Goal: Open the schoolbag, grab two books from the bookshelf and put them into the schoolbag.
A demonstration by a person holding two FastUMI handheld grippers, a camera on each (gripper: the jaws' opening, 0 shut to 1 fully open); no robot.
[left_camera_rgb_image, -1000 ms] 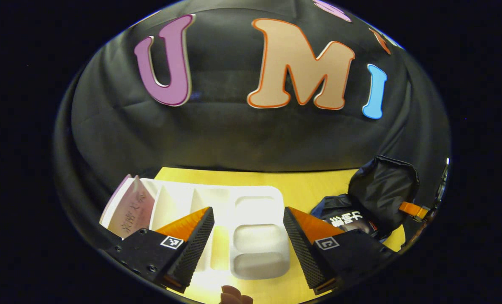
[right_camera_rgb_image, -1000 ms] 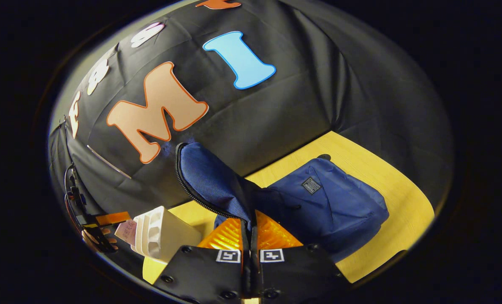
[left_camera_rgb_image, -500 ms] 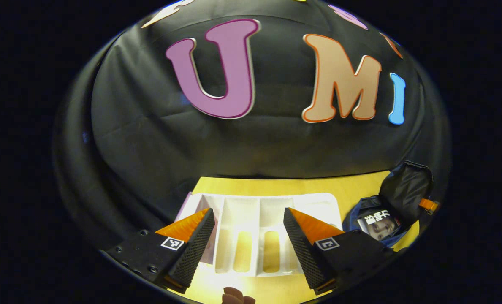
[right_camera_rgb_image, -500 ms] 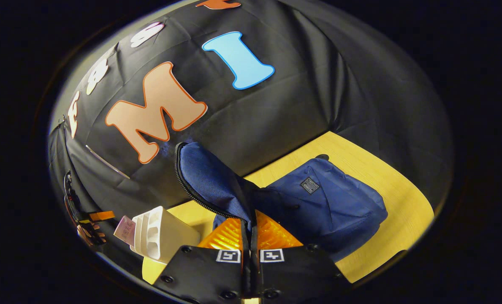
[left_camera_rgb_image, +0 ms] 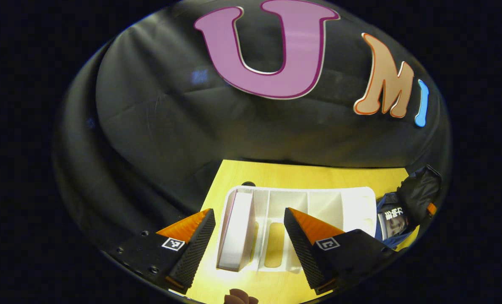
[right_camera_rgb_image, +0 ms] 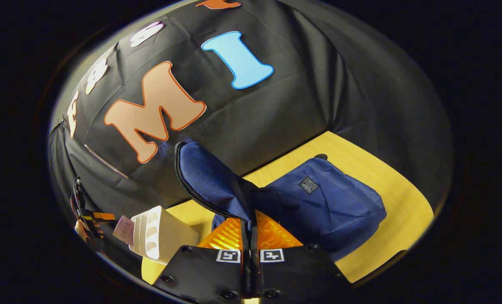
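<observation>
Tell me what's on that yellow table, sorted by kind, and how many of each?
Books: 2, one standing in the rack, one inside the bag
White bookshelf rack: 1
Blue schoolbag: 1
Total: 4

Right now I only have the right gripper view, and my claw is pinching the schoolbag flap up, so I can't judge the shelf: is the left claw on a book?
Observer: No. The left claw is open; a pale book stands ahead, in line with the gap, untouched.
Operator: Which slot?
Observer: The end slot of the white bookshelf, leftmost in the left gripper view.
Operator: Anything in the bag?
Observer: A second book lies inside the open schoolbag.
</observation>
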